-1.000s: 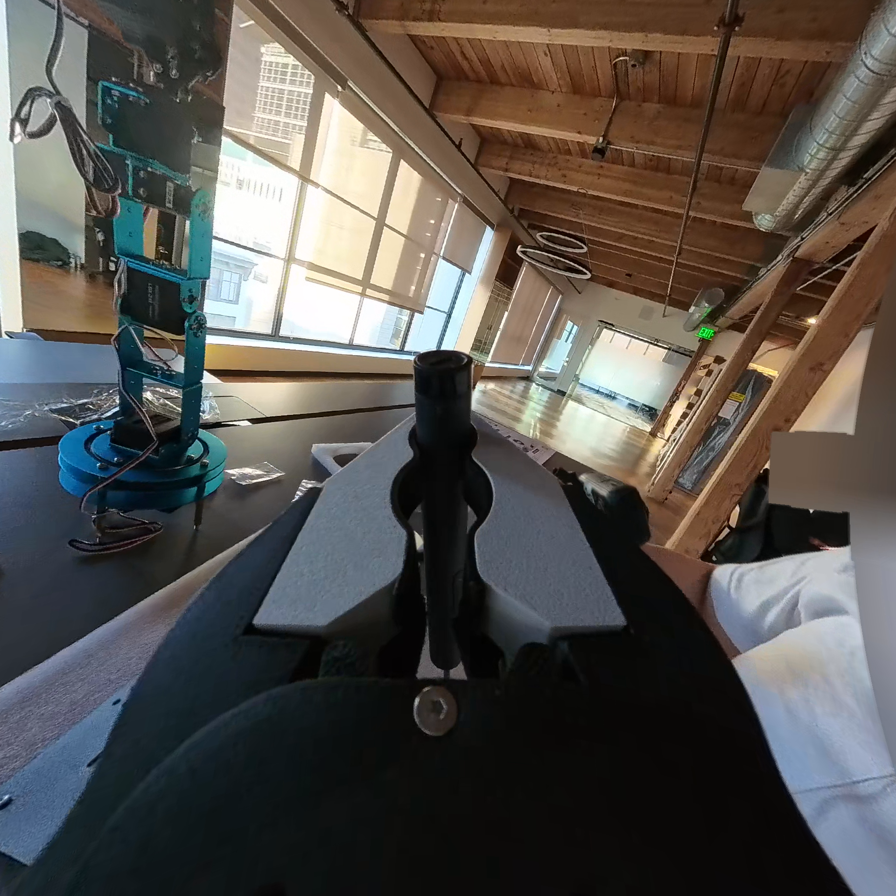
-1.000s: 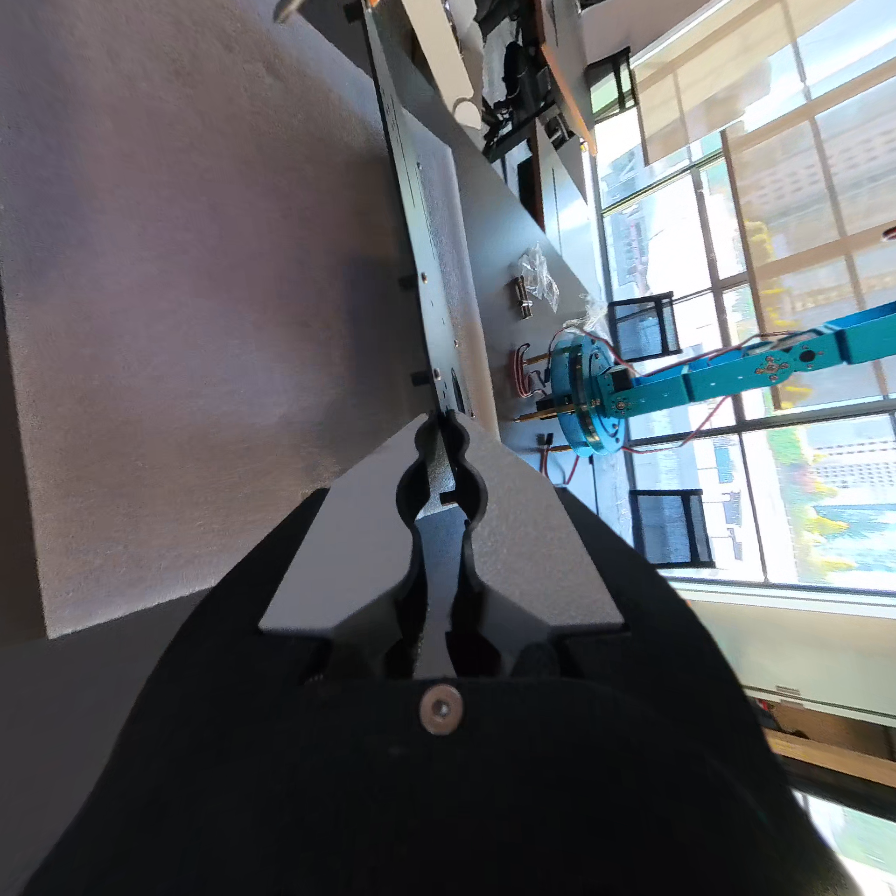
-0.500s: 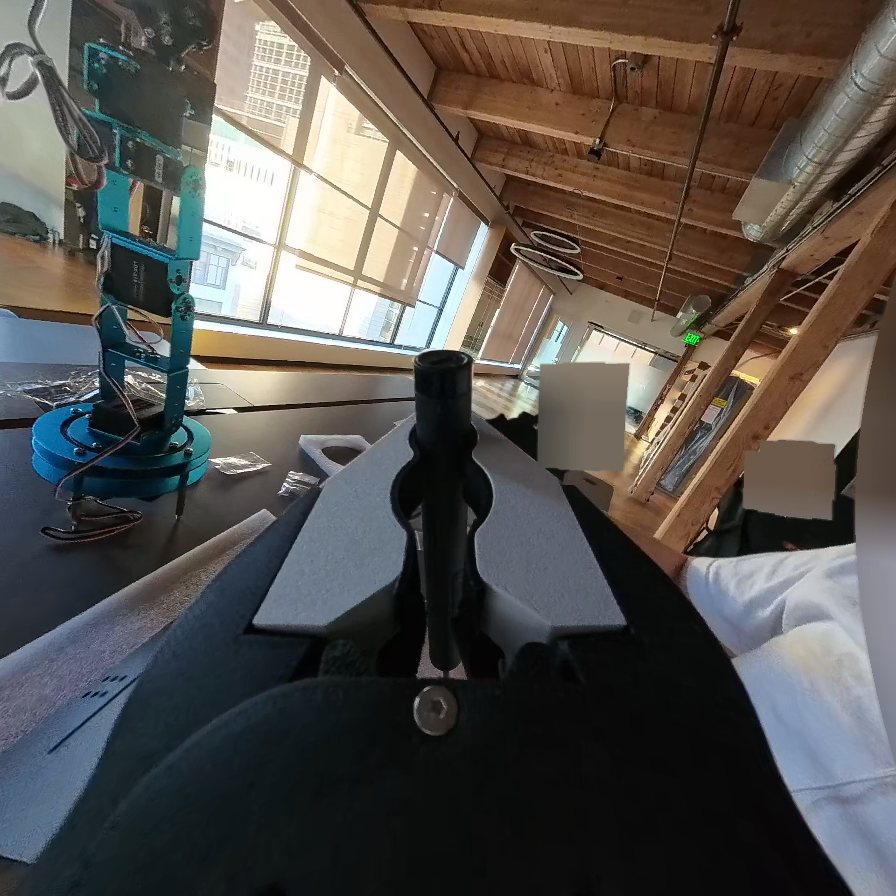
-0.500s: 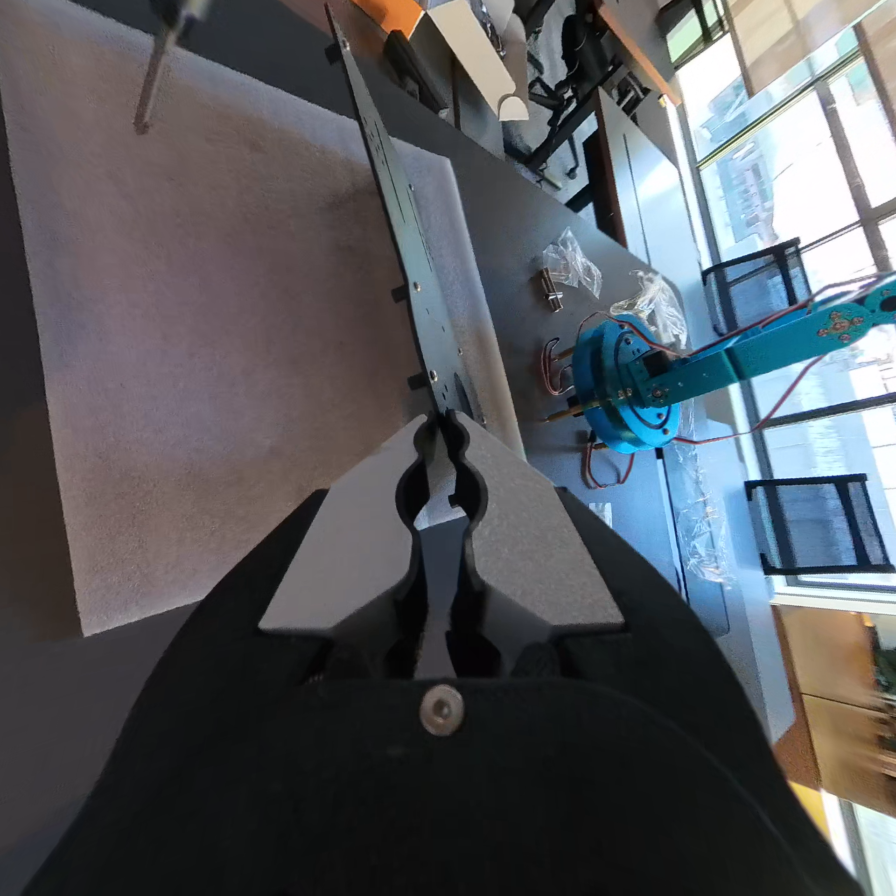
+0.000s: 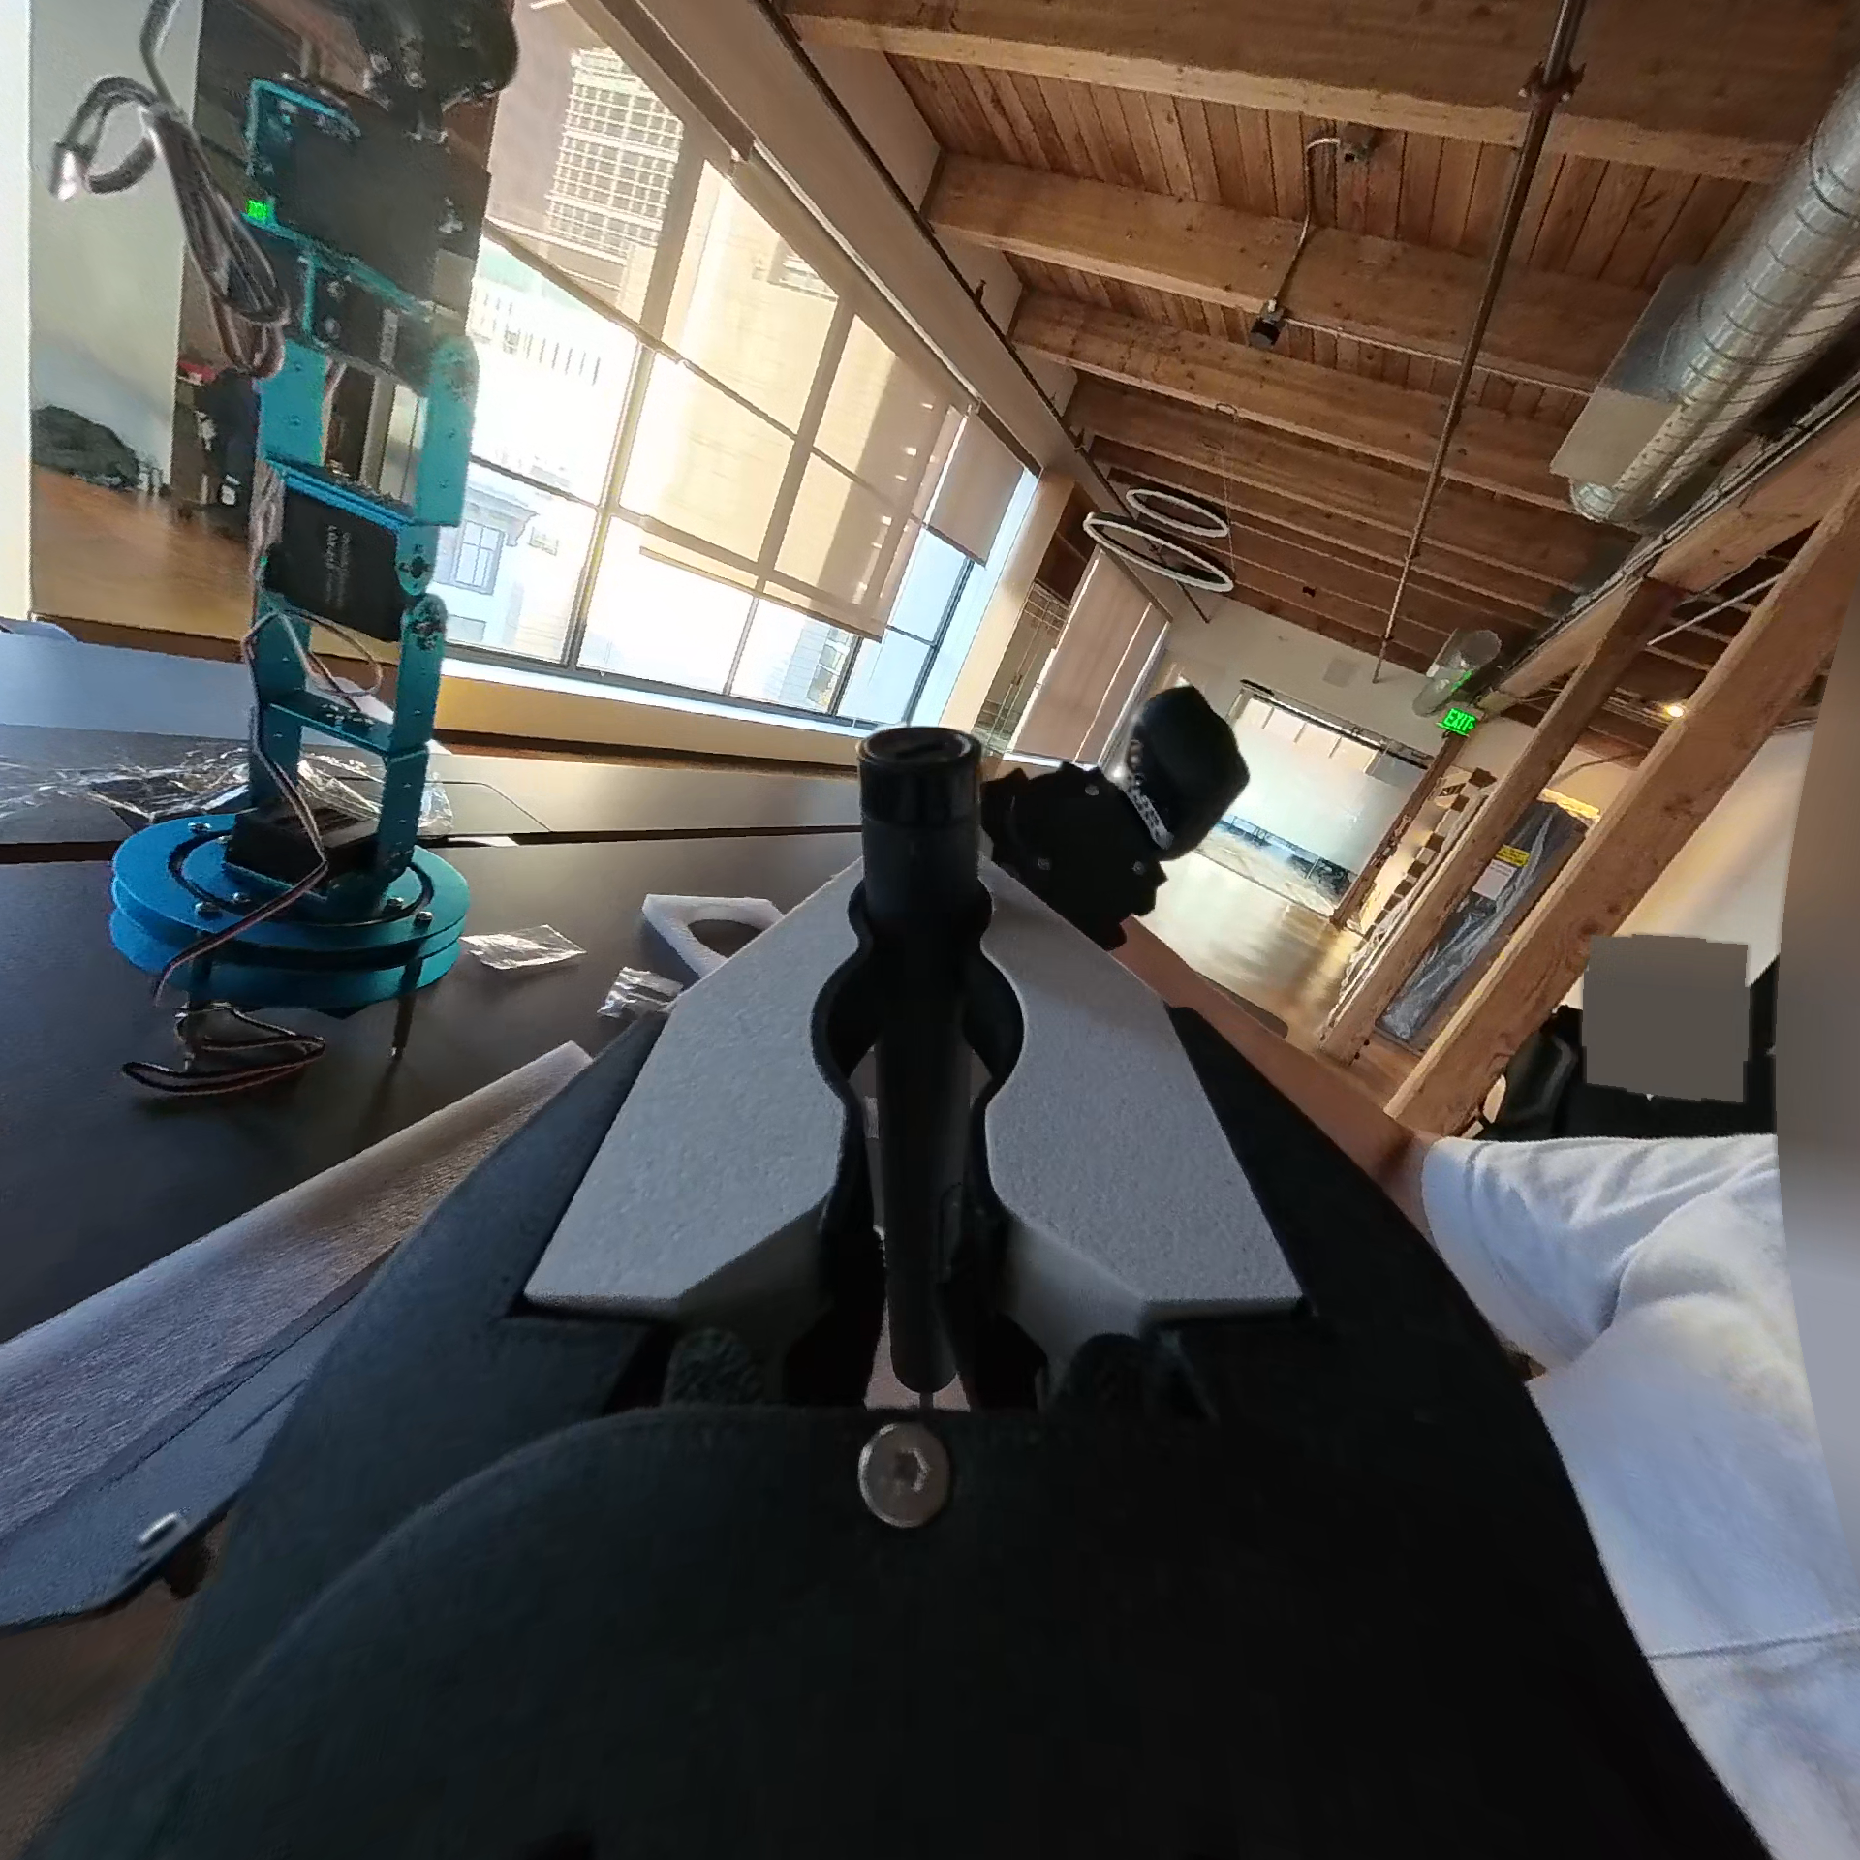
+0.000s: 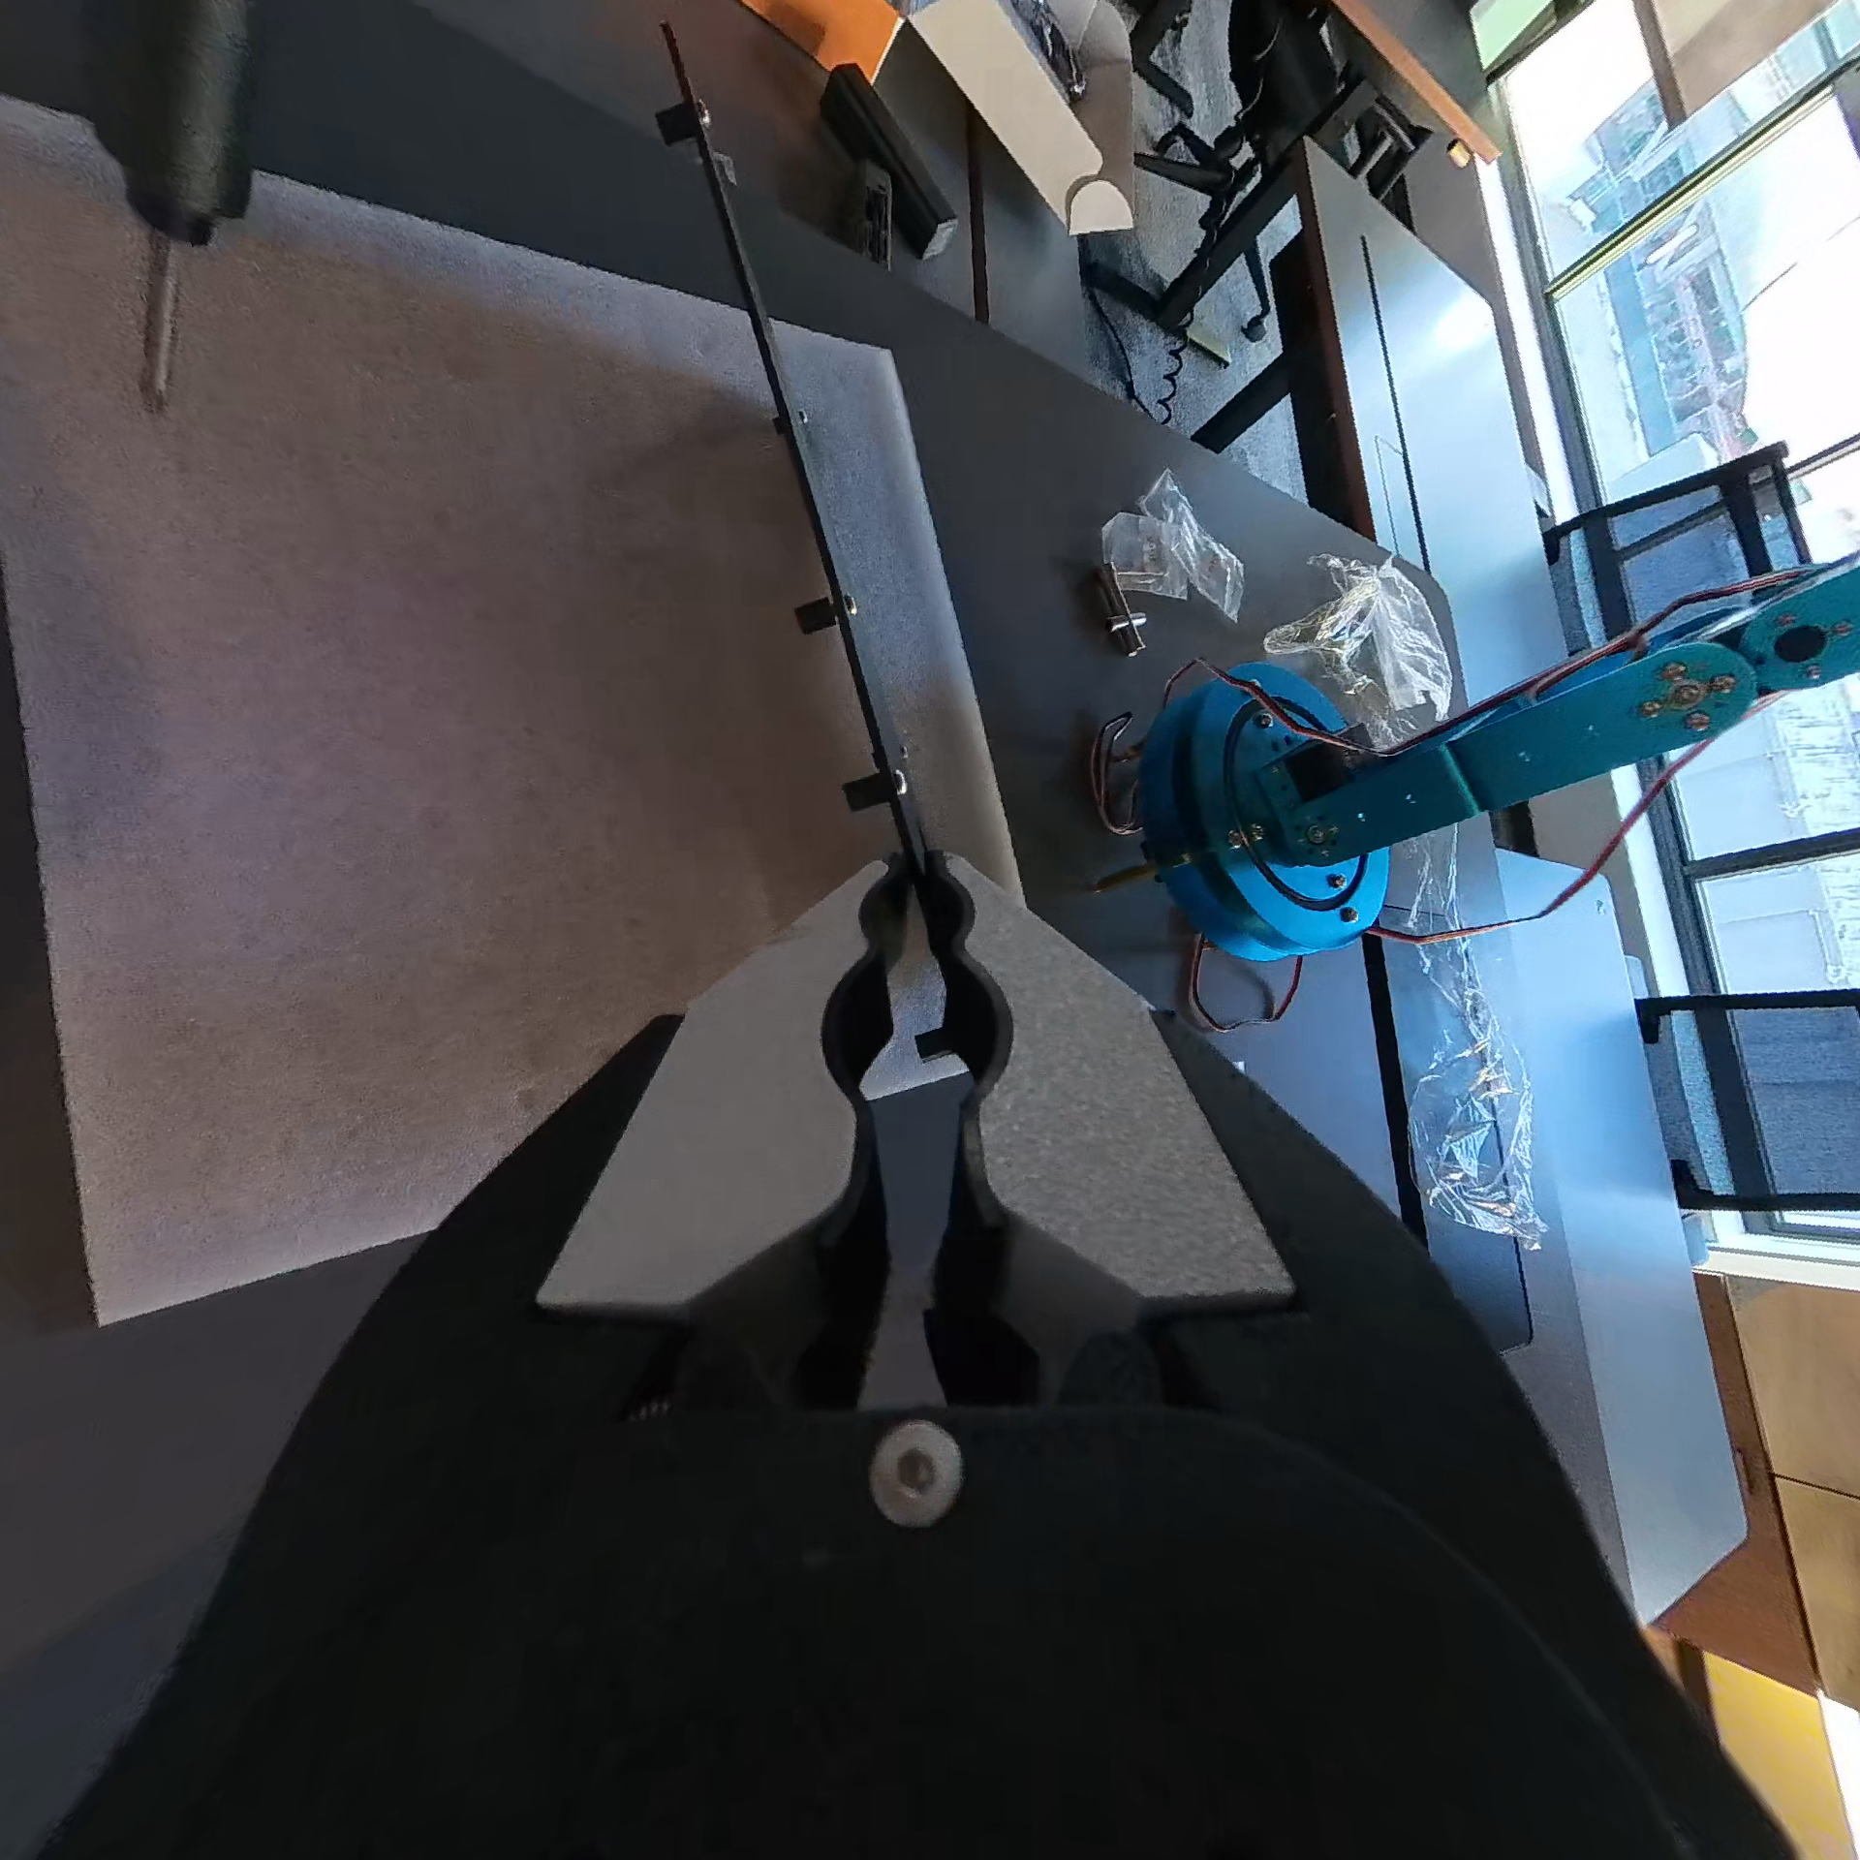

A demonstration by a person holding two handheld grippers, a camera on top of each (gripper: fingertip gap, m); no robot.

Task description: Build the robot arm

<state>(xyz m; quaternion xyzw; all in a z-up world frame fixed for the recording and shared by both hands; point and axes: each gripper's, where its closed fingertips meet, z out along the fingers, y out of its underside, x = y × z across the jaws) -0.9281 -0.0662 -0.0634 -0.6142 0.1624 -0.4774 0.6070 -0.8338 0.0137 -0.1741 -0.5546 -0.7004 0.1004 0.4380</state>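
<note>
My left gripper (image 5: 918,886) is shut on a black screwdriver (image 5: 918,1006), whose handle sticks up past the fingertips. The screwdriver also shows in the right wrist view (image 6: 171,181), tip pointing at a grey foam mat (image 6: 403,705). My right gripper (image 6: 911,866) is shut on the near end of a thin black metal plate (image 6: 805,453), held edge-on above the mat. The plate's flat side shows in the left wrist view (image 5: 111,1510), low left. A blue robot arm (image 6: 1298,805) stands on the dark table (image 6: 1057,453); it also shows in the left wrist view (image 5: 302,876).
Small plastic bags of parts (image 6: 1173,554) and crumpled plastic wrap (image 6: 1379,644) lie near the blue arm's base. A white foam piece (image 5: 705,916) lies on the table. An open cardboard box (image 6: 1006,111) sits at the far end. A person's white sleeve (image 5: 1661,1359) is at right. Some 15 centimetres of space lies between my two pairs of fingers.
The right wrist view has pulled back and swung, showing more of the plate and mat. The screwdriver has come in at its top left. A black device has appeared behind my left gripper.
</note>
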